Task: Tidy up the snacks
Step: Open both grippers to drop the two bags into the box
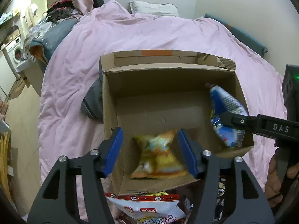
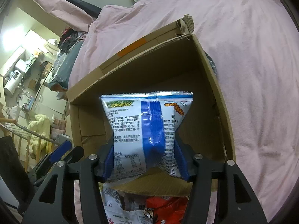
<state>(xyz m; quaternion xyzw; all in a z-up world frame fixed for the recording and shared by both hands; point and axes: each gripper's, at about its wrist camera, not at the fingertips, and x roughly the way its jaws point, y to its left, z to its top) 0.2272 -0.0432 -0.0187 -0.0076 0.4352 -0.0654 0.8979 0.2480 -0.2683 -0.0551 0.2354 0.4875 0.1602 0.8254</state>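
Pink rumpled bedding (image 1: 149,35) underlies corrugated box (image 1: 110,112); right tongs (image 2: 144,158) pinch crinkly packet (image 2: 143,127).

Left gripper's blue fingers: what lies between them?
In the left wrist view, the yellow snack bag lies on the cardboard box floor between the left gripper fingers.

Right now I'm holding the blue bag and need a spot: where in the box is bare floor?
The cardboard box floor is bare from the yellow bag back to the far wall and along the left wall. The near edge is crowded by that bag; the blue bag fills the right side.
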